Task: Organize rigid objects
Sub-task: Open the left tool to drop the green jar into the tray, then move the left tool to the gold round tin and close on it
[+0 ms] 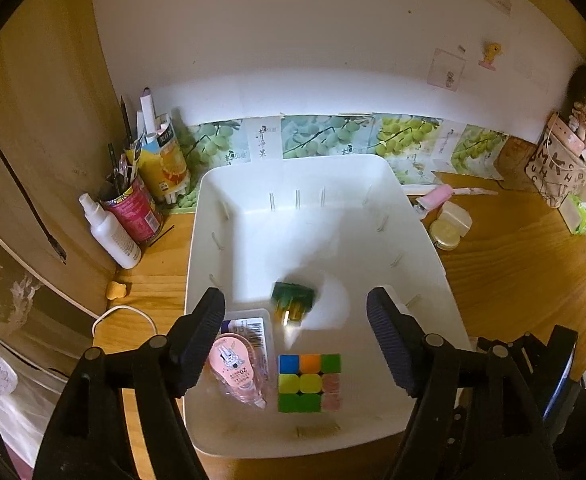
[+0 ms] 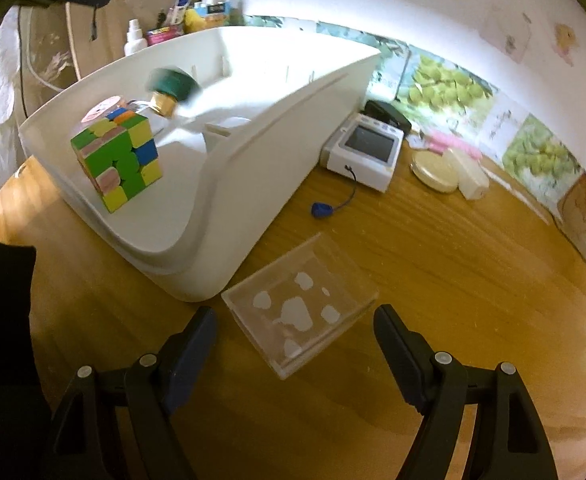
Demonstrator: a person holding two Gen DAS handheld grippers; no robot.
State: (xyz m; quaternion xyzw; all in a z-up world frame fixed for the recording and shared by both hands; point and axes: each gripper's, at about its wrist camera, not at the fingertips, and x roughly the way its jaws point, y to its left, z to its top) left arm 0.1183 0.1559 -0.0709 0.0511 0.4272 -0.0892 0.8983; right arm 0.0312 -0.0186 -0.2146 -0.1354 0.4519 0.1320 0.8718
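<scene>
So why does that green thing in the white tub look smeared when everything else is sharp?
Left wrist view: the green thing is streaked by motion blur, while the puzzle cube is crisp. Right wrist view: it is smeared too, and the fisheye lens bends the tub wall.

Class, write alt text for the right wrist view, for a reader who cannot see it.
An open right gripper hovers over a clear plastic box lying on a wooden table. Beside the box stands a white bin holding a colourful puzzle cube and a blurred green and gold object.
</scene>
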